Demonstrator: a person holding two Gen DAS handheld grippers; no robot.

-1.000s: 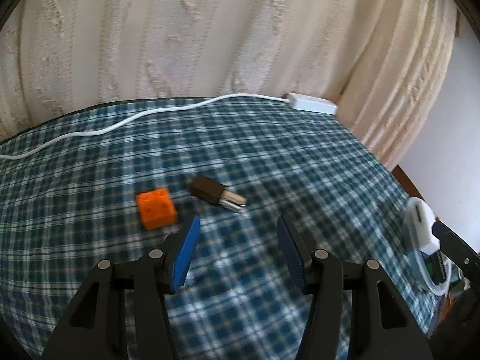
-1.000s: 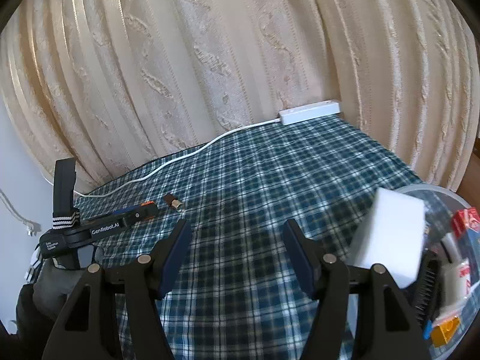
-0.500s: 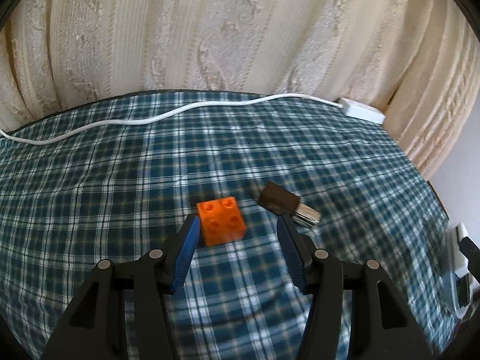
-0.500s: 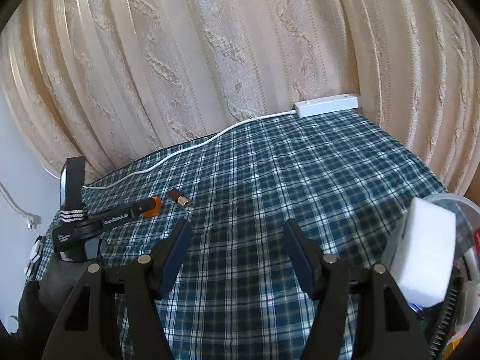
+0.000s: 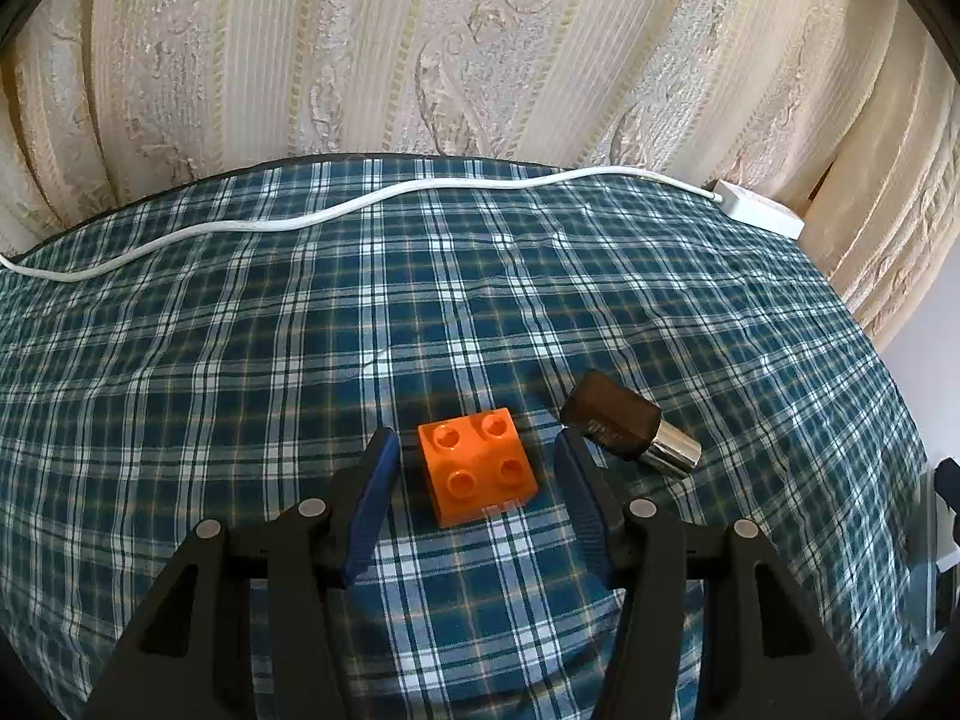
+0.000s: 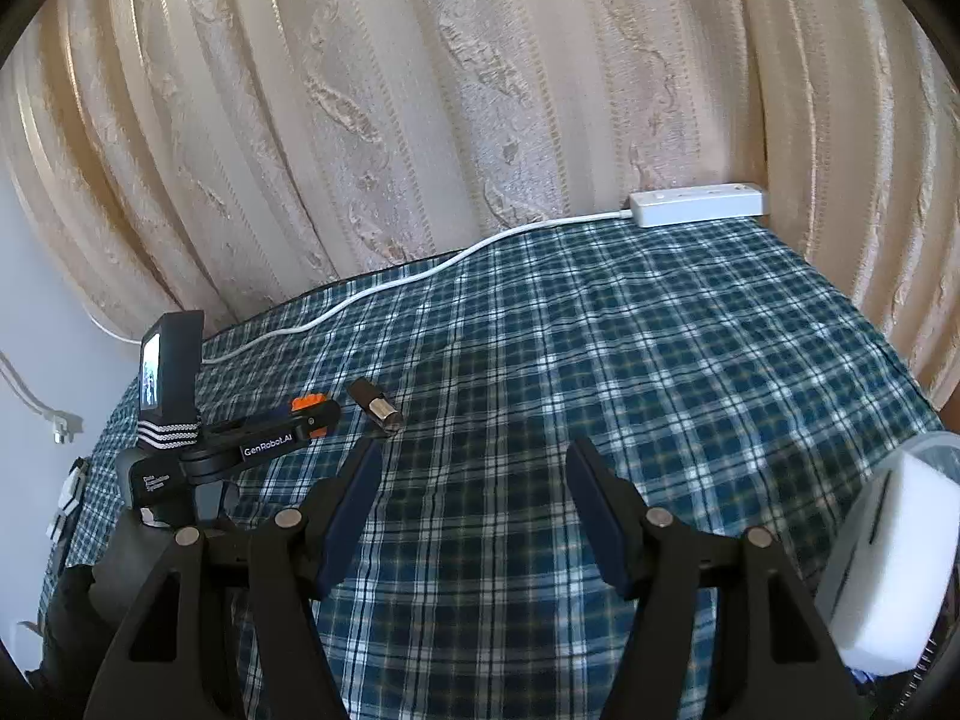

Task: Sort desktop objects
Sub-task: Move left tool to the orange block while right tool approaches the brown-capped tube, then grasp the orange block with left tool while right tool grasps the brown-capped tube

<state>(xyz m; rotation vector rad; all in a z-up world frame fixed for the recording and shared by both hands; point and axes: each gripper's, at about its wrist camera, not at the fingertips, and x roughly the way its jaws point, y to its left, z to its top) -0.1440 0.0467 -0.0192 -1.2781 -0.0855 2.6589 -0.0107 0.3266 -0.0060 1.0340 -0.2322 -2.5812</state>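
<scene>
An orange toy brick (image 5: 477, 465) with round studs lies on the blue plaid cloth (image 5: 240, 360). My left gripper (image 5: 474, 468) is open, its blue pads on either side of the brick with a gap on each side. A dark brown cap with a silver end (image 5: 624, 423) lies just right of the brick. In the right wrist view the left gripper (image 6: 300, 420) reaches over the brick (image 6: 307, 403), with the brown cap (image 6: 375, 403) beside it. My right gripper (image 6: 471, 474) is open and empty above the cloth.
A white cable (image 5: 336, 217) runs along the far edge to a white power strip (image 6: 696, 204) by the cream curtain (image 5: 480, 48). A white foam block (image 6: 882, 564) stands in a container at the right.
My left gripper has moved forward and left so that the orange brick now sits between its open jaws. My right gripper has drawn back and turned slightly left.
</scene>
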